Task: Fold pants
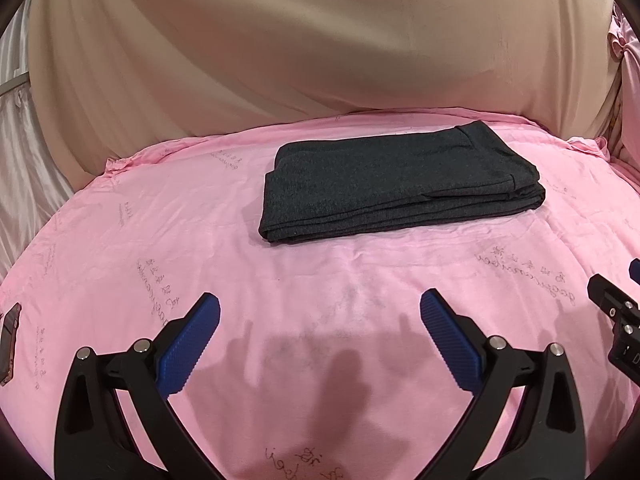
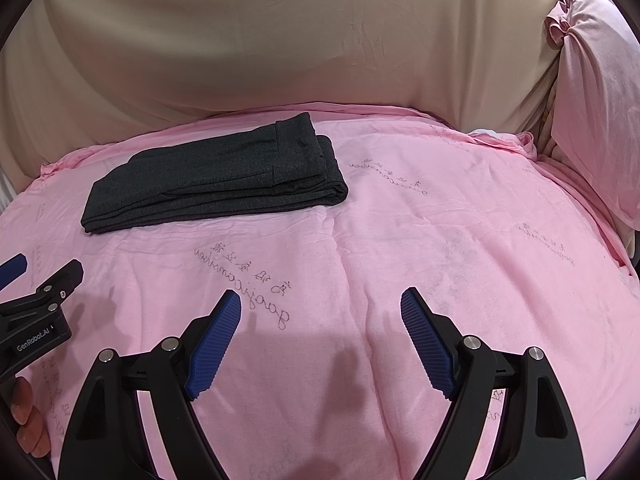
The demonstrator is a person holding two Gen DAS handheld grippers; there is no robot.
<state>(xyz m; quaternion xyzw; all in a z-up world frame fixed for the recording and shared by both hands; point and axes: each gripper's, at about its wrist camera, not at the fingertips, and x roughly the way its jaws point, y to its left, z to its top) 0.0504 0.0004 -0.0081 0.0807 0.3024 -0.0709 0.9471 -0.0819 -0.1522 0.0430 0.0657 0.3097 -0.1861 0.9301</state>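
Note:
Dark grey pants [image 1: 396, 184] lie folded into a flat rectangular stack on the pink bed sheet [image 1: 200, 240], towards the far side. In the right wrist view the pants [image 2: 216, 176] sit at the far left. My left gripper [image 1: 320, 312] is open and empty, hovering over the sheet well short of the pants. My right gripper [image 2: 320, 308] is open and empty, to the right of the pants and nearer than them. Each gripper shows at the edge of the other's view.
A beige draped cloth [image 1: 280, 48] rises behind the bed. A pink pillow [image 2: 592, 92] stands at the far right. A dark phone-like object [image 1: 10, 340] lies at the sheet's left edge. The sheet bears printed script.

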